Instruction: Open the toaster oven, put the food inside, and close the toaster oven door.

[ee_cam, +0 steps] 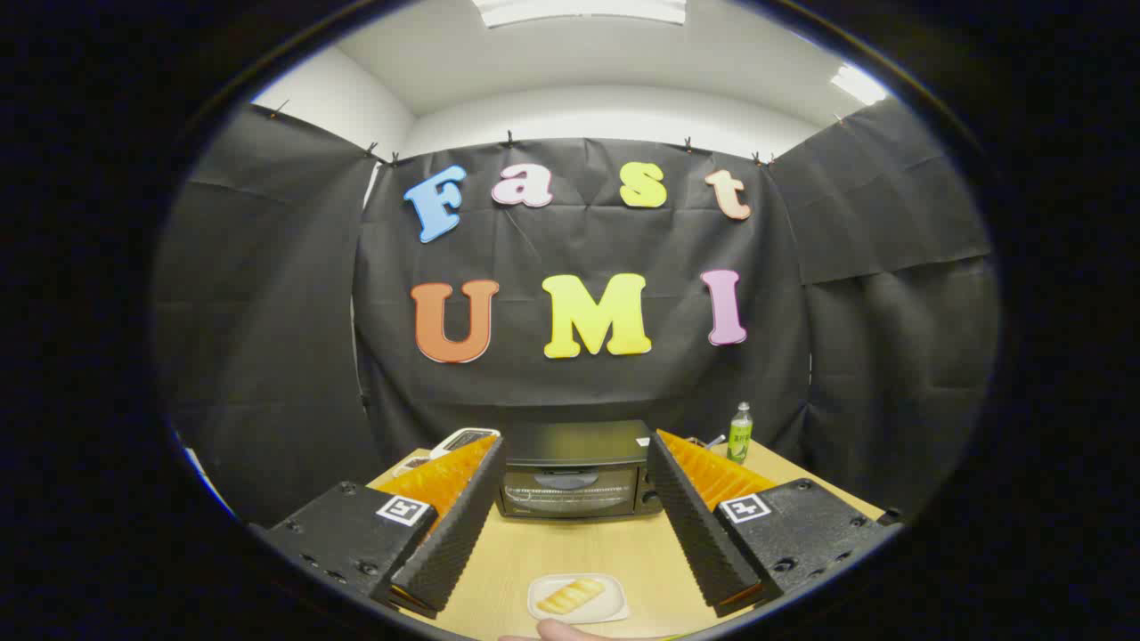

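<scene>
Nearest, we list a white plate (614, 610) bearing the food (570, 595) on the desk (579, 547), between the spread, empty fingers of our tool (574, 458). Beyond them: the toaster oven (574, 470), door closed; a green bottle (739, 434) to its right.

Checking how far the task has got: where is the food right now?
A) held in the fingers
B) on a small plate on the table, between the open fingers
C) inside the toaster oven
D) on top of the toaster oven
B: the food lies on the plate on the table, between the gripper's open fingers, ahead of the closed toaster oven.
</scene>
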Motion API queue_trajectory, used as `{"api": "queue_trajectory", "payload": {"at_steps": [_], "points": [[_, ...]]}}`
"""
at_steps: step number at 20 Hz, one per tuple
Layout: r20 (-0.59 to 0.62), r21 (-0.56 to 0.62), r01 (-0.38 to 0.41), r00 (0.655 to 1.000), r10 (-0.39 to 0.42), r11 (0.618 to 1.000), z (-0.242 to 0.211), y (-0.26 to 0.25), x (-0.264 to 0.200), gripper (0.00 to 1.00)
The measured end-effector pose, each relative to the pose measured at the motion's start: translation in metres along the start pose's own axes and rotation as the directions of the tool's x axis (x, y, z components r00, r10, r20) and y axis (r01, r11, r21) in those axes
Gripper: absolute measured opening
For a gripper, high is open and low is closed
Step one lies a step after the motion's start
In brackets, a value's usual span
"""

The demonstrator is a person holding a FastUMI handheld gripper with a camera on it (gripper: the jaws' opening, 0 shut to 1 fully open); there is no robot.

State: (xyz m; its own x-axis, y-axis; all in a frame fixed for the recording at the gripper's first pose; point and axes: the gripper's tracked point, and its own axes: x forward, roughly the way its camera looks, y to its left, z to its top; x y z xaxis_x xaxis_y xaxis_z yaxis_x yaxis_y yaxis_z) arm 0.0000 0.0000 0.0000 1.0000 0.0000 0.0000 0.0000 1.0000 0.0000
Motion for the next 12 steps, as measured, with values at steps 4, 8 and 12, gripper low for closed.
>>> {"api": "queue_trajectory", "payload": {"at_steps": [4,8,12], "points": [[0.009,-0.005,0.002,1.000,-0.002,1.000,0.0024,0.0012,-0.0014,1.00],[0.021,0.000,0.006,1.000,-0.006,1.000,0.0056,0.0021,-0.0021,1.00],[0.023,-0.001,0.003,1.000,-0.003,1.000,0.0061,0.0034,-0.0020,1.00]]}}
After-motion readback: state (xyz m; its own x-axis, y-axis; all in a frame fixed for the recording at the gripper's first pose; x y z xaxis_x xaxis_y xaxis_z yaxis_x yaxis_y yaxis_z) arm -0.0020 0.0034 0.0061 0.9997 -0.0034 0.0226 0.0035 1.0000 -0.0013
